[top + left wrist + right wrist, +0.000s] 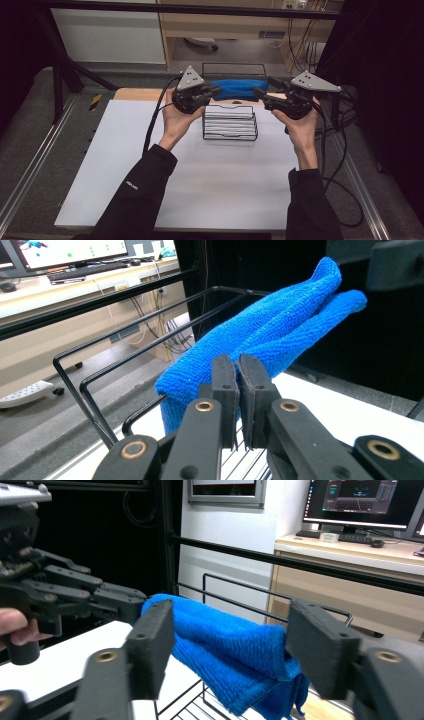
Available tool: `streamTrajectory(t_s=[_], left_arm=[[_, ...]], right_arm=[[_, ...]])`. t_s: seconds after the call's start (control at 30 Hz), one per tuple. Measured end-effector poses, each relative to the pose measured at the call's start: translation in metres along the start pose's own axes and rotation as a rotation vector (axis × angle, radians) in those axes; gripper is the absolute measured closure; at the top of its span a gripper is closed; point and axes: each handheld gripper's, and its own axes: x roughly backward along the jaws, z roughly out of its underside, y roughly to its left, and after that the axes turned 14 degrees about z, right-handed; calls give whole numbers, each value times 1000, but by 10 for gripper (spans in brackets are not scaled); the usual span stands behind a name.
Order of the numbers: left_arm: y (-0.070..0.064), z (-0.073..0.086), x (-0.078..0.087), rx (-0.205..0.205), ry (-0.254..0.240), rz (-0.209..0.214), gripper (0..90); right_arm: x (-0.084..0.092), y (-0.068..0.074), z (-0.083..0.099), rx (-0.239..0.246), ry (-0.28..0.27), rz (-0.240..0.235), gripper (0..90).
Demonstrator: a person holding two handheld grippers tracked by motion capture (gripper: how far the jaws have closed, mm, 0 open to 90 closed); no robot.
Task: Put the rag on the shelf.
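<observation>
Bright blue, finely ribbed microfibre cloth (239, 89), one solid colour with no print; black wire rack (230, 122) holding white plates (229, 125) that read as pale stripes between dark wires. Matte black jaws and links on left gripper (216, 90) and right gripper (257, 93), brass-coloured pivot pins, plain grey three-cornered plates on top. White table sheet (200, 175) over light wood, black sleeves (135, 200).

Blue cloth (235, 660) bottom edge cut off
</observation>
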Motion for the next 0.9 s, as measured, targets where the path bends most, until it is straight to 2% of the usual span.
streamTrajectory(t_s=[0.17,0.23,0.33,0.47,0.53,0.67,0.9], left_arm=[[-1,4,0,1,8,1,860],[0,6,-1,2,6,3,857],[-1,8,-1,10,16,11,838],[0,13,-1,59,67,24,743],[0,17,-1,70,79,25,739],[2,23,-3,107,99,19,767],[6,27,-10,136,112,0,768]], right_arm=[[2,5,-3,-26,34,-25,669],[-1,6,-1,-18,75,-21,755],[-6,7,6,-13,146,-5,835],[-11,4,18,-40,215,1,861],[-13,2,26,-46,233,6,859],[-19,-1,38,-58,245,19,844],[-25,0,45,-47,238,26,796]])
